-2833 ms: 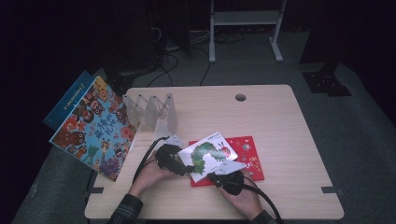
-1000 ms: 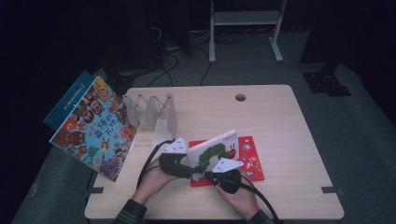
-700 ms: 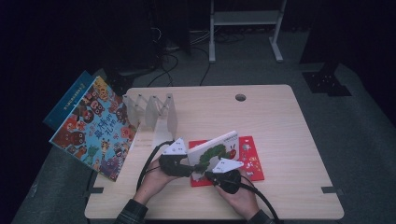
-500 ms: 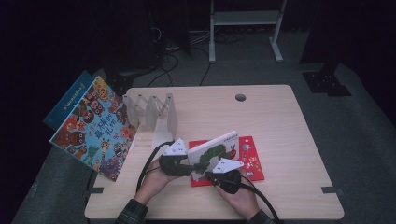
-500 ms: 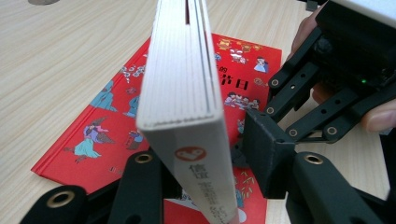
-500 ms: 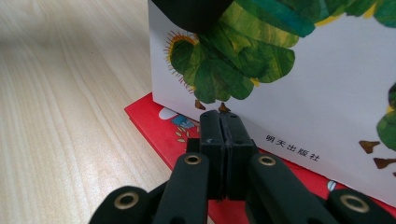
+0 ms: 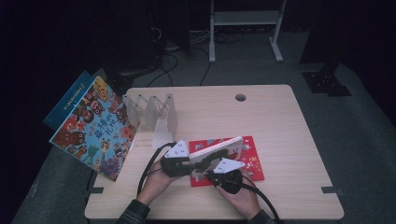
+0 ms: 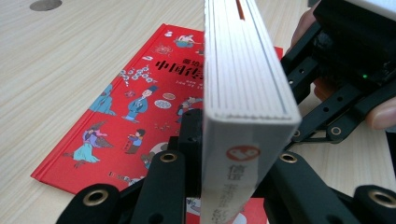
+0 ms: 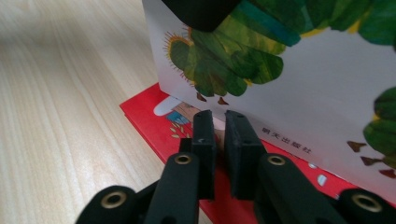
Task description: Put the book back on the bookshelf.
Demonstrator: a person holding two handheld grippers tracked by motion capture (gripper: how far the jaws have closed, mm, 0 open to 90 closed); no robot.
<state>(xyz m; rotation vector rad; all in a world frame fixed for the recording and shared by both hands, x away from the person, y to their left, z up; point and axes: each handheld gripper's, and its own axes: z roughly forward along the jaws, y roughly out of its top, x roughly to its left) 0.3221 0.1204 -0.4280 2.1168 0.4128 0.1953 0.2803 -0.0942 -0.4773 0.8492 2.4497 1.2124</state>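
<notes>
A thick white board book with a green picture on its cover stands on its long edge over a flat red picture book. My left gripper is shut on the white book at its near end. Its jaws have just been closing, with the book between them. My right gripper sits low at the book's front side. In the right gripper view its jaws have just been opening to a narrow gap with nothing in it. The tips stop just short of the white cover, above the red book.
The wooden table has a cable hole at the back. A clear plastic book rack stands at the back left. A colourful picture book leans past the left edge, with a blue book behind it.
In the earliest frame the white book lay sloped with its cover facing up; now it stands on edge. Over the last second the hands and book have kept still.
</notes>
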